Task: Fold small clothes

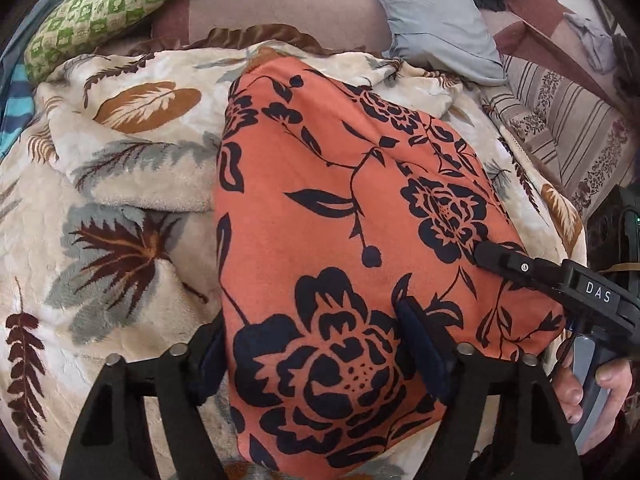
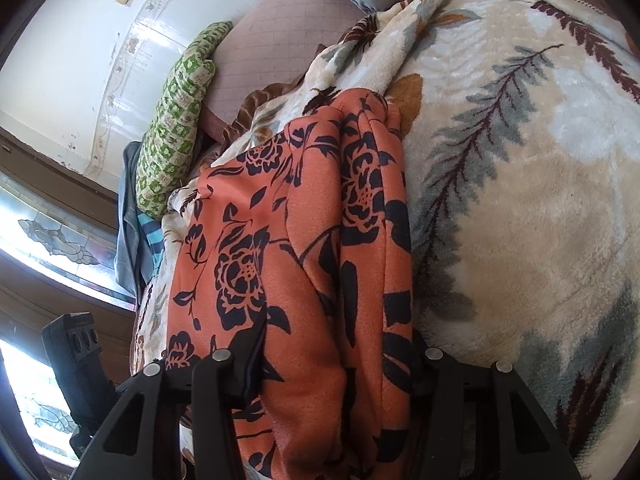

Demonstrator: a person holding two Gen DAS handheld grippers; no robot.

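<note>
An orange garment with a dark navy flower print [image 1: 340, 208] lies folded on a cream leaf-patterned blanket [image 1: 120, 152]. My left gripper [image 1: 316, 356] has its jaws wide apart around the near edge of the garment, the left finger under the cloth and the right finger [image 1: 424, 344] on top. My right gripper [image 2: 336, 364] straddles the garment's right edge [image 2: 304, 280], jaws wide apart with bunched cloth between them. In the left wrist view its finger [image 1: 504, 260] rests on top of the cloth.
A green patterned pillow [image 1: 120, 4] and a grey pillow [image 1: 432, 20] lie at the back of the bed. A striped cushion [image 1: 568, 120] is at the right. A wall and window [image 2: 60, 240] stand on the left of the right wrist view.
</note>
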